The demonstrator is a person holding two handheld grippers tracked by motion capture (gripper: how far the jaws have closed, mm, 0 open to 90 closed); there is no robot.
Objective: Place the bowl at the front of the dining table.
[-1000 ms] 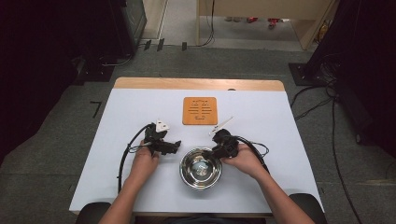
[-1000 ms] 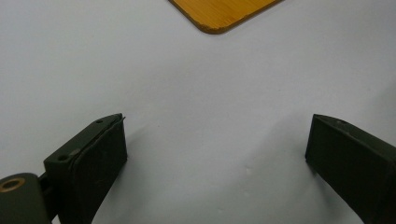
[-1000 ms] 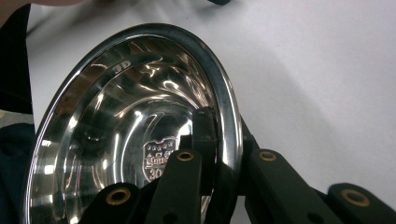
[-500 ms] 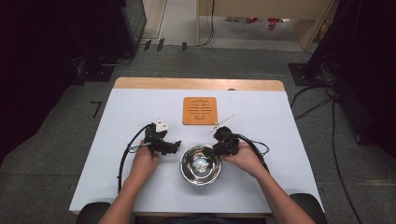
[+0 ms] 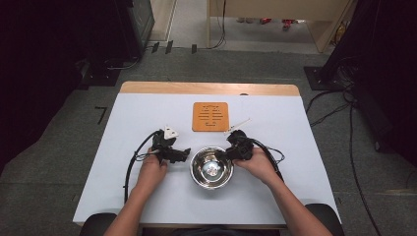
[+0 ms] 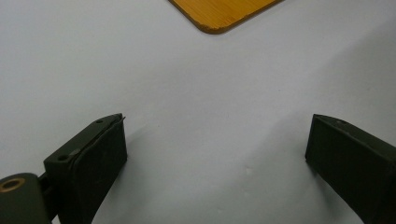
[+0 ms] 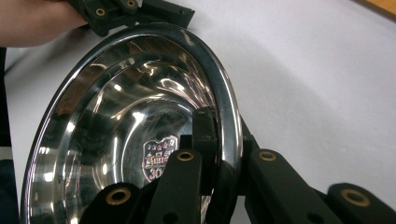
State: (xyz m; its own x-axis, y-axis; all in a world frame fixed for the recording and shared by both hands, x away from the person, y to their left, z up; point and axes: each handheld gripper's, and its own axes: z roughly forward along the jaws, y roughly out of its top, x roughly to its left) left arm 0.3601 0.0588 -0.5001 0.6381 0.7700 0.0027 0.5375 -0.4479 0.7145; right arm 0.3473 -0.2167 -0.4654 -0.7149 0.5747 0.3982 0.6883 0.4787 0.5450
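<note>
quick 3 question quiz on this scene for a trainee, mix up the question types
1. True or false: the right gripper is clamped on the rim of the steel bowl.
2. How do the left gripper jaws stand? A) shut on the bowl B) open, nothing between them C) shut on the trivet
3. Which flat item lies on the white table beyond the bowl?

Key
1. True: one jaw is inside the rim, one outside.
2. B: they stand wide apart over bare table.
3. The orange slotted wooden trivet.
</note>
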